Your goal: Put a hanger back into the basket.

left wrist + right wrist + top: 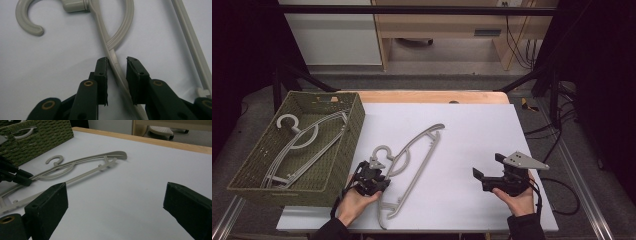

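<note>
Nearest to me, my left hand-held gripper point(117, 67) sits low on the white table point(472, 135), its jaws parted on either side of one thin arm of the grey hanger point(409, 160). In the left gripper view a small gap shows at each pad, so I judge it released and not yet clenched on the plastic. The hanger lies flat on the table, its hook point(27, 15) just beyond the jaws and its long bar running away toward the middle of the sheet. My right hand-held gripper point(492, 172) rests well apart at the right side, jaws wide, grasping nothing.

Further off at the left stands the woven basket point(349, 137), and in it lie other grey hangers point(299, 145), at least 1, probably 2, stacked flat; I cannot count them exactly.

As I read it, part of the job is done, with those already binned. This 1 hanger is left: close, lift, carry to the basket.
</note>
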`<state>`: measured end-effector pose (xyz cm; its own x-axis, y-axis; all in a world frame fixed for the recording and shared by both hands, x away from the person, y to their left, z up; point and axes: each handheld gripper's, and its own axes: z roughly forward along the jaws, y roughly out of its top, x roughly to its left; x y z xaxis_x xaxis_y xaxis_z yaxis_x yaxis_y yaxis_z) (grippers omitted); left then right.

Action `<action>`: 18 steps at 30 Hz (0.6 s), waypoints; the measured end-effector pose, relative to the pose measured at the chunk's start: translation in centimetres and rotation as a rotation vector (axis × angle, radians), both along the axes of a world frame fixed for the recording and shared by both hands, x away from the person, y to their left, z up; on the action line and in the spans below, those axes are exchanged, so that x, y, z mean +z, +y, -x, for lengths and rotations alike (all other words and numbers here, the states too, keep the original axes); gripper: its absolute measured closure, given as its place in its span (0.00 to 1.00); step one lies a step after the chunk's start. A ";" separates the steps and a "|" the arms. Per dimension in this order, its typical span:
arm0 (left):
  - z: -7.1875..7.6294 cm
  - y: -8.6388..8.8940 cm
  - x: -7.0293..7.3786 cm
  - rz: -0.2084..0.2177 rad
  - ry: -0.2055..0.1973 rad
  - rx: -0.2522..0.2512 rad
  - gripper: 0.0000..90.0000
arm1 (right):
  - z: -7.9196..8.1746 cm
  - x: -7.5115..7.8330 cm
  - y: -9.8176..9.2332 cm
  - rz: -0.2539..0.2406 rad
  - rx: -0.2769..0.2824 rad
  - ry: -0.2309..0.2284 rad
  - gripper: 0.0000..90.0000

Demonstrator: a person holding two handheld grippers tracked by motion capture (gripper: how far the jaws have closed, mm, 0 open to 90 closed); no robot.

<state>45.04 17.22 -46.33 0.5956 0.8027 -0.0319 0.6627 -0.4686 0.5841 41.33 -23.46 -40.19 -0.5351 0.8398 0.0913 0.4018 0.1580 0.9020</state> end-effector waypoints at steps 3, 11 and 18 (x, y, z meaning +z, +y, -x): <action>0.1 -0.1 0.0 -0.012 -0.017 -0.005 0.79 | 0.0 0.0 0.0 0.000 -0.001 0.001 0.06; -0.2 -1.3 -0.4 0.000 -0.063 0.013 0.71 | 0.0 0.0 0.0 -0.005 0.000 0.003 0.07; -0.4 -2.0 -0.2 -0.045 -0.064 0.008 0.81 | 0.0 0.1 -0.1 -0.003 0.002 -0.004 0.07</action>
<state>45.43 15.19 -46.51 0.5886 0.8073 0.0428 0.6285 -0.4902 0.6039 41.28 -23.55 -40.11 -0.5368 0.8387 0.0920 0.3983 0.1557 0.9040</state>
